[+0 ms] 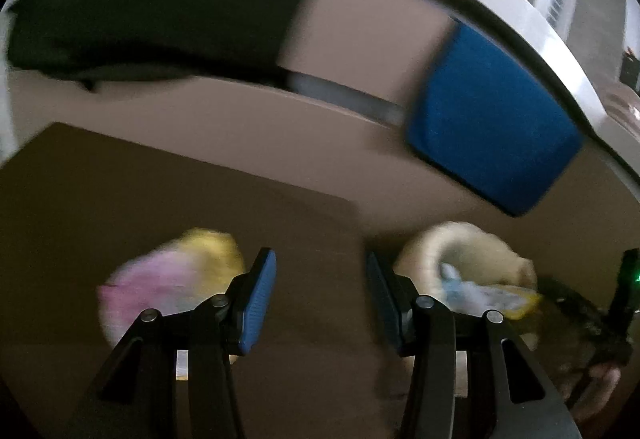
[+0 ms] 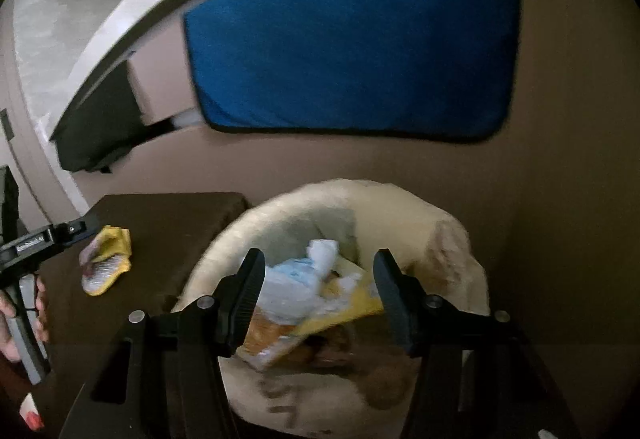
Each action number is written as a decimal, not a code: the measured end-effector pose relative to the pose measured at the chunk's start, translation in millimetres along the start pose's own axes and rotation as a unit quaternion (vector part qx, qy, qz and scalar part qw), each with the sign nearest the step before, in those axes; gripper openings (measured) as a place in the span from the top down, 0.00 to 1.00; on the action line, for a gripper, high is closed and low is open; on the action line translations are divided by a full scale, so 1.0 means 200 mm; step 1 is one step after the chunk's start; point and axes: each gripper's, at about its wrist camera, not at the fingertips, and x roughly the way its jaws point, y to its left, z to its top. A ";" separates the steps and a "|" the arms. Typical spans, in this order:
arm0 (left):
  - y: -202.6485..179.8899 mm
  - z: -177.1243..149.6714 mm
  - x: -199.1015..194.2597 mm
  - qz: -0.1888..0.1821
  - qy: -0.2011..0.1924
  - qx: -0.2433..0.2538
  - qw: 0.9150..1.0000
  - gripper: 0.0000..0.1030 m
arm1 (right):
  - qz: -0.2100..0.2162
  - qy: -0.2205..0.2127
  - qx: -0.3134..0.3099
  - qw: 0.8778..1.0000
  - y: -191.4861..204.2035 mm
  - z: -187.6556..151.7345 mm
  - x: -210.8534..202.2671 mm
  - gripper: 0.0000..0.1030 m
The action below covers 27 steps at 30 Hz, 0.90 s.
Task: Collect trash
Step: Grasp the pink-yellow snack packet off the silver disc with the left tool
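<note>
1. The wrapper (image 2: 106, 259), crumpled yellow and pink, lies on the brown mat (image 2: 168, 223), to the left of the bag (image 2: 400, 207). In the left wrist view it is a blurred pink and yellow lump (image 1: 172, 271) just left of the left gripper's left finger.
2. The bag is cream-coloured with its mouth rolled open, and it sits on the floor right beside the mat's edge. Inside it lies a heap of trash (image 2: 304, 291): pale blue and white plastic over a yellow packet.
3. The right gripper (image 2: 318, 295) hovers over the bag's mouth with its fingers wide apart. The trash shows between them, but nothing is pinched.
4. The left gripper (image 1: 320, 299) hangs over the mat with its blue-padded fingers apart and only bare mat between them. The wrapper is off to its left, the bag (image 1: 460, 247) to its right.
5. In the right wrist view the left gripper's body enters from the left edge, held by a hand (image 2: 24, 323), its tip near the wrapper; I cannot tell whether they touch.
6. Behind the bag a blue cushion (image 2: 352, 39) leans under a white curved edge (image 2: 132, 23). A dark shape (image 2: 96, 127) sits further left.
</note>
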 end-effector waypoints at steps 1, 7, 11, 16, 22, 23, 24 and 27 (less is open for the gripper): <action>0.07 0.01 -0.03 0.007 -0.003 -0.007 1.000 0.52 | 0.005 -0.001 -0.003 1.000 0.03 0.01 0.00 0.48; 0.42 0.04 -0.15 0.033 -0.009 -0.052 0.998 0.52 | 0.045 0.008 -0.041 0.998 0.30 0.02 0.06 0.48; 0.50 0.02 -0.07 0.006 0.037 -0.035 0.999 0.52 | 0.065 0.032 -0.074 0.995 0.49 0.00 0.15 0.48; 0.44 -0.06 0.06 0.023 0.068 0.019 0.997 0.52 | 0.074 0.052 -0.109 0.990 0.66 -0.06 0.24 0.48; 0.47 -0.06 0.11 0.020 0.081 0.008 0.997 0.52 | 0.081 0.084 -0.131 0.985 0.79 -0.11 0.32 0.48; 0.48 -0.06 0.11 0.018 0.084 0.008 0.996 0.52 | 0.081 0.087 -0.132 0.984 0.81 -0.12 0.33 0.48; 0.48 -0.05 0.12 0.017 0.085 0.008 0.996 0.52 | 0.082 0.090 -0.133 0.984 0.83 -0.13 0.34 0.48; 0.51 -0.05 0.12 0.017 0.093 0.005 0.996 0.52 | 0.088 0.098 -0.136 0.982 0.87 -0.13 0.37 0.48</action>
